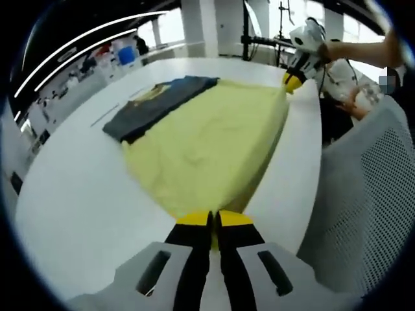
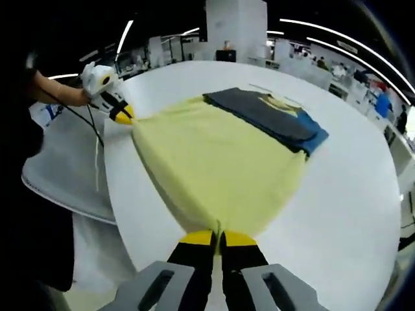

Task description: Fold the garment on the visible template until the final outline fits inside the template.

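The left gripper [image 1: 214, 219] is clamping one corner of the yellow garment [image 1: 207, 142]; the right gripper [image 2: 217, 238] is clamping the opposite corner. The cloth is lying stretched across the white table [image 1: 71, 194], its far side beside a folded dark garment [image 1: 155, 103]. The fabric is probably light, limp and prone to sagging; corner holds suit it.
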